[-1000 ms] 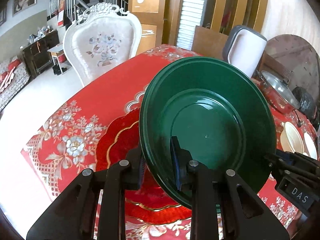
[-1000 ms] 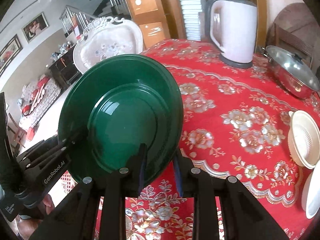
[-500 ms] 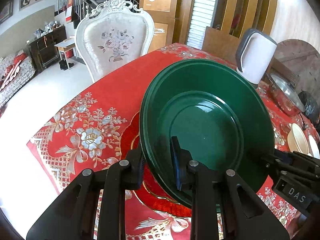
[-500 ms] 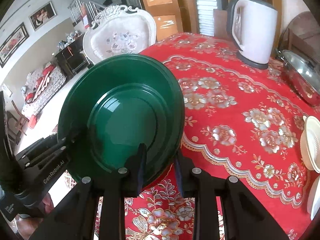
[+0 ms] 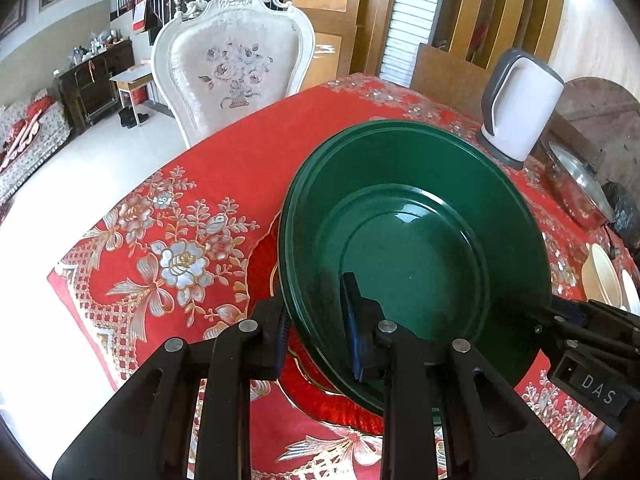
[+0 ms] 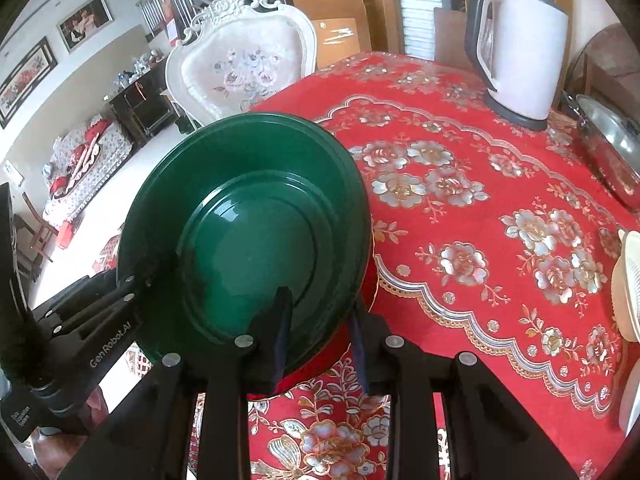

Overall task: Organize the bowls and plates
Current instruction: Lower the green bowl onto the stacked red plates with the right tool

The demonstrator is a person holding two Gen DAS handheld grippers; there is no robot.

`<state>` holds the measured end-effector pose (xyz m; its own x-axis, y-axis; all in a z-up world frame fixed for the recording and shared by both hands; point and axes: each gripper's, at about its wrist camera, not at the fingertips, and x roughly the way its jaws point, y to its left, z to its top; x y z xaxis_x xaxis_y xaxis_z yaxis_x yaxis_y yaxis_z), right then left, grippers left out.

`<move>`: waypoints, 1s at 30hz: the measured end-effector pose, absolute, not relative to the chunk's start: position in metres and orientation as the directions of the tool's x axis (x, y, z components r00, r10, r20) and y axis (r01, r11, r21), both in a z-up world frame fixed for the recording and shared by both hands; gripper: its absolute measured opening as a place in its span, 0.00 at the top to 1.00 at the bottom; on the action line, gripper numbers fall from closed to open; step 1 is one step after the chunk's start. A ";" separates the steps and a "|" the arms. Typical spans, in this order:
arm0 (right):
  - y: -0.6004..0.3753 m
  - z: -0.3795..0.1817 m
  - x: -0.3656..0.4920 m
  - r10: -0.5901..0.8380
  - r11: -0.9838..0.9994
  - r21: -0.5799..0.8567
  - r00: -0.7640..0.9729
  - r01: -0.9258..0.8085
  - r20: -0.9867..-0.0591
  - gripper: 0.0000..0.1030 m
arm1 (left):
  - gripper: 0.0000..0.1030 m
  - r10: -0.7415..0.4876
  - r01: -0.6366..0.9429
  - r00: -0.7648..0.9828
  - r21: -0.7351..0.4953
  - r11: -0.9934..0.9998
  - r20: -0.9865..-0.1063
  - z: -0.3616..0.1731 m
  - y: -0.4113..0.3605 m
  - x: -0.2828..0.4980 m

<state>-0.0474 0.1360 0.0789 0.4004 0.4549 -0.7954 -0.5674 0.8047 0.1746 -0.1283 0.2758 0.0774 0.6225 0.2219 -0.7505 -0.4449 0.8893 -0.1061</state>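
A dark green plate (image 5: pixel 416 240) (image 6: pixel 248 232) hangs tilted between both grippers, just above a red plate with gold trim (image 5: pixel 262 258) (image 6: pixel 320 368) that lies on the red flowered tablecloth. My left gripper (image 5: pixel 316 308) is shut on the green plate's near-left rim, one pad inside the dish and one under it. My right gripper (image 6: pixel 320 312) grips the opposite rim the same way; its tip shows in the left wrist view (image 5: pixel 560 320). The left gripper appears at the left in the right wrist view (image 6: pixel 132 280). The green rim shows a double edge; one plate or two, I cannot tell.
A white kettle (image 5: pixel 520 120) (image 6: pixel 520 52) stands at the back. A steel pot with a lid (image 5: pixel 576 184) (image 6: pixel 612 140) is at the right. Cream bowls (image 5: pixel 600 276) (image 6: pixel 628 280) lie at the right edge. A white upholstered chair (image 5: pixel 236 60) stands behind the table's left corner.
Both grippers have carried the green plate a little across the table and slightly down over the red plate. Both grips have stayed on the rim.
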 end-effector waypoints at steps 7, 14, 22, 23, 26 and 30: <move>0.138 0.079 -0.047 0.457 0.802 0.173 0.401 -0.572 -0.794 0.72 | 0.79 0.220 -0.446 0.624 -0.109 0.888 -0.750 0.079 0.277 -0.133; 0.141 0.077 -0.047 0.452 0.797 0.169 0.387 -0.580 -0.803 0.71 | 0.77 0.206 -0.446 0.606 -0.114 0.888 -0.768 0.070 0.279 -0.134; 0.146 0.065 -0.045 0.436 0.797 0.169 0.360 -0.580 -0.824 0.71 | 0.77 0.201 -0.456 0.587 -0.115 0.883 -0.784 0.061 0.283 -0.131; 0.147 0.065 -0.044 0.434 0.797 0.167 0.359 -0.580 -0.826 0.70 | 0.77 0.201 -0.456 0.585 -0.114 0.883 -0.785 0.060 0.283 -0.131; 0.150 0.063 -0.044 0.427 0.795 0.159 0.354 -0.586 -0.832 0.70 | 0.77 0.203 -0.462 0.574 -0.109 0.880 -0.794 0.056 0.286 -0.129; 0.152 0.061 -0.045 0.429 0.792 0.166 0.340 -0.588 -0.837 0.70 | 0.76 0.187 -0.473 0.560 -0.125 0.872 -0.807 0.050 0.290 -0.128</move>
